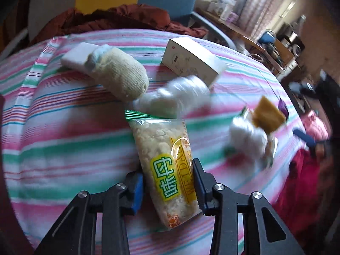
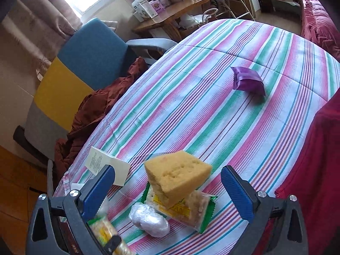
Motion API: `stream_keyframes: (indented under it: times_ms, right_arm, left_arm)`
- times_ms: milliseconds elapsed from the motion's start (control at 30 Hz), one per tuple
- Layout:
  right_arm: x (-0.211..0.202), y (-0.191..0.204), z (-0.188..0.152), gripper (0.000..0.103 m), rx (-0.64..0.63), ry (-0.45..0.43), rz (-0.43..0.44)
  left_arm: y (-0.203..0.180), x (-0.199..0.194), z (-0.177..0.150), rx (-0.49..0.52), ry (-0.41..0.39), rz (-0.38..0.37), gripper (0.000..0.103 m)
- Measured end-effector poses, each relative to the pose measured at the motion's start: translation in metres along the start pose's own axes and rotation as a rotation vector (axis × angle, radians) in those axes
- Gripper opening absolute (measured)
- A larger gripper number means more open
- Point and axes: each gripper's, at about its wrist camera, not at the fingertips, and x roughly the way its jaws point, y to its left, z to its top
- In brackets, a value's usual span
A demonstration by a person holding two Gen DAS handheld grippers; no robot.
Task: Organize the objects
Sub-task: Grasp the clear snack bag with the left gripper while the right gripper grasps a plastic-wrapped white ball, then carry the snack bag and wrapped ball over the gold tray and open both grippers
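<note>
A clear snack packet point(image 1: 165, 170) of pale puffed bits, with a green end and yellow label, lies lengthwise between my left gripper's point(image 1: 167, 182) blue pads, which press on both its long sides above the striped cloth point(image 1: 63, 127). The same packet shows blurred at the lower left of the right wrist view point(image 2: 106, 233). My right gripper point(image 2: 170, 189) stands wide open. In its view a yellow sponge point(image 2: 176, 178) rests on a second snack packet point(image 2: 195, 210), untouched by either finger. A plastic-wrapped ball point(image 2: 148, 218) lies beside them.
On the cloth lie a rolled knit sock point(image 1: 121, 74), a white block point(image 1: 78, 55), a white carton point(image 1: 191, 61), a clear wrapped bundle point(image 1: 178, 97) and a purple pouch point(image 2: 248, 80). A blue and yellow chair point(image 2: 85, 63) with brown cloth stands at the table's far edge.
</note>
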Motion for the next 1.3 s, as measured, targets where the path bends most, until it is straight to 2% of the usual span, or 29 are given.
stream_keyframes:
  times_ms: [200,300,333,467,567,633,700,767,867,967,1033,1100,1300]
  right_arm:
    - [0.000,-0.010,0.003,0.102,0.044,-0.012,-0.041]
    - [0.001,-0.006,0.000,0.101,0.026,-0.008,-0.054]
    - [0.001,-0.001,-0.001,0.098,0.006,-0.008,-0.045]
    - [0.000,0.048,-0.016,0.095,-0.230,0.020,0.085]
    - [0.006,0.096,-0.046,0.089,-0.500,0.053,0.100]
    - [0.015,0.115,-0.066,0.086,-0.634,0.089,0.072]
    - [0.023,0.119,-0.077,0.084,-0.701,0.120,0.013]
    - [0.029,0.115,-0.081,0.084,-0.718,0.132,-0.063]
    - [0.032,0.104,-0.083,0.081,-0.707,0.170,-0.120]
    - [0.046,0.101,-0.091,0.066,-0.743,0.235,-0.186]
    - [0.056,0.100,-0.098,0.050,-0.779,0.273,-0.247]
    - [0.063,0.098,-0.103,0.038,-0.804,0.299,-0.267]
    - [0.054,0.097,-0.099,0.036,-0.791,0.260,-0.248]
  left_arm:
    - [0.017,-0.016,-0.024,0.019,-0.014,-0.026,0.041]
    - [0.022,-0.020,-0.031,0.022,-0.020,-0.031,0.041]
    - [0.025,-0.023,-0.034,0.020,-0.022,-0.035,0.041]
    - [0.025,-0.026,-0.039,0.026,-0.034,-0.040,0.041]
    - [0.028,-0.024,-0.038,0.020,-0.035,-0.050,0.041]
    - [0.028,-0.024,-0.038,0.023,-0.034,-0.052,0.041]
    - [0.030,-0.027,-0.041,0.026,-0.038,-0.054,0.042]
    - [0.031,-0.026,-0.042,0.028,-0.040,-0.059,0.042]
    - [0.034,-0.027,-0.042,0.025,-0.039,-0.069,0.042]
    - [0.035,-0.027,-0.044,0.028,-0.047,-0.076,0.042]
    - [0.036,-0.027,-0.043,0.020,-0.047,-0.088,0.042]
    - [0.036,-0.027,-0.044,0.021,-0.047,-0.087,0.042]
    - [0.034,-0.027,-0.044,0.037,-0.054,-0.076,0.041]
